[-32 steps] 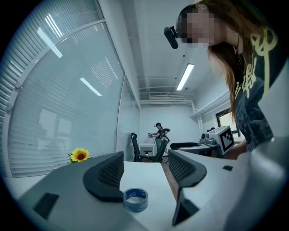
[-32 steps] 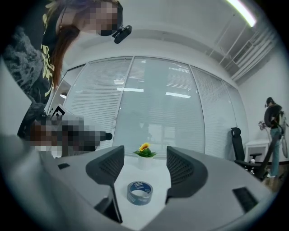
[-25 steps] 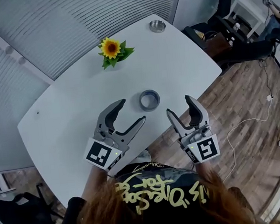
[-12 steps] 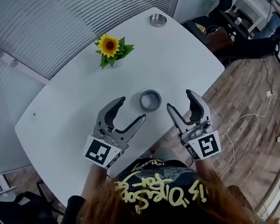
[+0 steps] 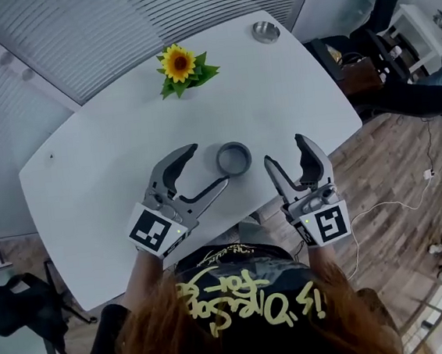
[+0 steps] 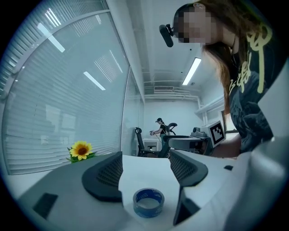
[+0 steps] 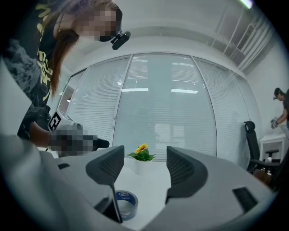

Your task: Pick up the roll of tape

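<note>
The roll of tape (image 5: 234,158), grey outside with a blue inner ring, lies flat on the white table (image 5: 110,168) near its front edge. My left gripper (image 5: 208,166) is just left of it, open. Its jaws have just been opening, and the tape sits at their mouth, touching neither pad. In the left gripper view the tape (image 6: 148,202) lies low between the two fingers of that gripper (image 6: 144,167). My right gripper (image 5: 286,150) hovers open to the tape's right, empty. Seen from the right gripper (image 7: 144,167), the tape (image 7: 126,204) is at lower left.
A potted sunflower (image 5: 181,65) stands at the table's back and a small metal bowl (image 5: 265,32) at its far corner. The table edge (image 5: 341,138) drops to a wood floor on the right. Office chairs (image 5: 380,14) and a person (image 6: 159,128) are far off.
Both grippers have edged forward over the table toward the tape. The left gripper's jaws stand a little wider. The tape has not moved.
</note>
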A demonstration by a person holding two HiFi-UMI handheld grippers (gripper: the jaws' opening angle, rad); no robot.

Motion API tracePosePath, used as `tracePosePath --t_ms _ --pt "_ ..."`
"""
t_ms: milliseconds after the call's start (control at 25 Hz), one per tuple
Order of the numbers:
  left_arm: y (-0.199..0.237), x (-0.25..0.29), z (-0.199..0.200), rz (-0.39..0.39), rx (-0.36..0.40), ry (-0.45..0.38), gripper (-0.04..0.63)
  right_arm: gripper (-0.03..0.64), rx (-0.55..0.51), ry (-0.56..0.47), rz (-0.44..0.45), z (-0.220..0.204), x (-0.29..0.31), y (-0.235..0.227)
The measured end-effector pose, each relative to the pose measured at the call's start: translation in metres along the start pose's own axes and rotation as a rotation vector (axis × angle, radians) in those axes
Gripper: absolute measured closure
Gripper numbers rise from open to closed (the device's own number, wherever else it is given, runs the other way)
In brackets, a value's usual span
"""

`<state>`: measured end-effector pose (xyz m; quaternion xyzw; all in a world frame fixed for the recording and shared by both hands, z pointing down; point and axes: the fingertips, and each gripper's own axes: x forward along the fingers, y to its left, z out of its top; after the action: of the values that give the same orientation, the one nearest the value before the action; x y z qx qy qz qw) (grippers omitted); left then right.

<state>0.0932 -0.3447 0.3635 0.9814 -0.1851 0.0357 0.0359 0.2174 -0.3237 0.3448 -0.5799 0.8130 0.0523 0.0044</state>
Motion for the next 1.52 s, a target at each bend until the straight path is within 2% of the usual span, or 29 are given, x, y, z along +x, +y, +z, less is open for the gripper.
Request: tracePosePath --t_ms 200,360,480,640,800,920,1240,1400,1520 --pt "-0.004 0.013 0.000 0.053 0.009 -0.018 0.266 0.337 0.022 0.008 0.075 -0.006 0.005 -0.018" --pt "-0.005 0.016 0.001 0.088 0.028 -0.029 0.256 0.337 0.036 0.017 0.186 -0.006 0.012 -0.015" --pt "-0.005 0.016 -0.005 0.119 0.017 -0.005 0.242 0.337 0.025 0.030 0.284 -0.012 0.015 -0.011" --pt "-0.006 0.014 -0.018 0.128 0.021 0.012 0.224 0.337 -0.015 0.078 0.469 -0.029 0.015 0.005" --pt "-0.009 0.018 -0.046 0.099 -0.012 0.087 0.203 0.337 -0.003 0.149 0.632 -0.057 0.014 0.020" --pt "-0.010 0.021 -0.069 0.088 0.001 0.150 0.198 0.336 -0.020 0.173 0.711 -0.072 0.015 0.032" --pt "-0.006 0.032 -0.115 0.078 0.052 0.269 0.199 0.325 -0.117 0.306 0.828 -0.129 0.018 0.041" --pt "0.000 0.038 -0.137 0.070 0.062 0.342 0.199 0.320 -0.218 0.380 0.880 -0.159 0.018 0.042" --pt "0.002 0.041 -0.153 0.057 0.071 0.403 0.199 0.319 -0.255 0.407 0.912 -0.174 0.021 0.046"
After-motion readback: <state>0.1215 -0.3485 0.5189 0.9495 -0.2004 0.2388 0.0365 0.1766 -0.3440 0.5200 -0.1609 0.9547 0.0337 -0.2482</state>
